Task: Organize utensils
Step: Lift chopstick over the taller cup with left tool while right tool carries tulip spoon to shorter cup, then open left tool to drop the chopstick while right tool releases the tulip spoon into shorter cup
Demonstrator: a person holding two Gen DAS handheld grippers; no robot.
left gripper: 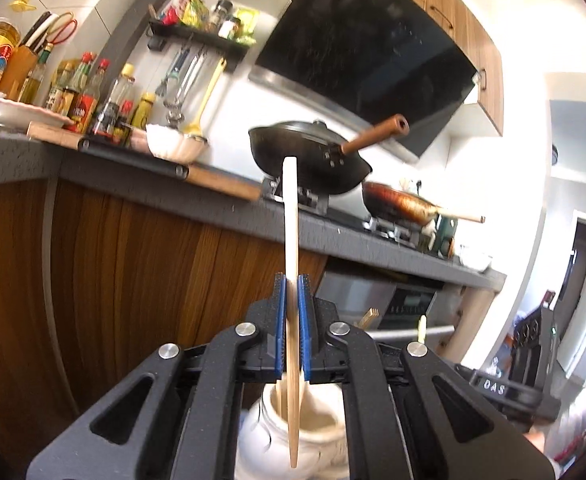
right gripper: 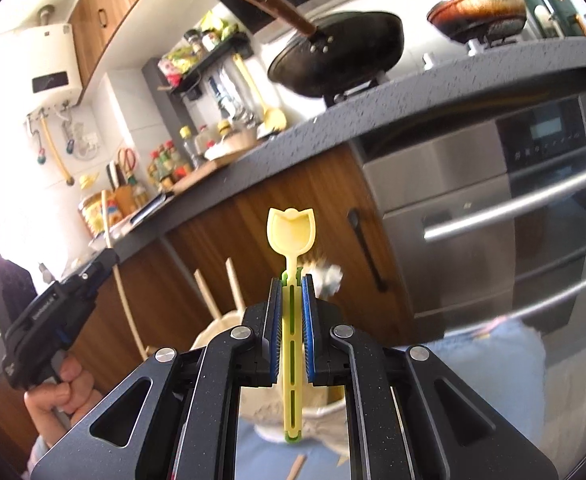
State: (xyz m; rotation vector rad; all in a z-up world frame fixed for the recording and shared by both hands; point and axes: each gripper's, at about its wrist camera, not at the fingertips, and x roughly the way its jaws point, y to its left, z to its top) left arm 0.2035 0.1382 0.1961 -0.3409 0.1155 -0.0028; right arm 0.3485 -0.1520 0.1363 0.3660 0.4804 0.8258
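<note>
Mid-task. Left gripper [left gripper: 291, 320] was clamped on a wooden spatula [left gripper: 291, 240], its lower end over the white jar [left gripper: 261, 436] below. Right gripper [right gripper: 291, 320] was clenched on a yellow spoon [right gripper: 291, 236], held above the jar, not yet in. Wooden sticks [right gripper: 235, 284] already stood in the jar; both held utensils remained to drop.

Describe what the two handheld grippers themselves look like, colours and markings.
Both the left gripper and the right gripper are matte black, with angular linkage arms bearing triangular cut-outs, round silver pivot pins, and blue ribbed pads lining the fingers. White lettering marks the body. No cables visible.
</note>
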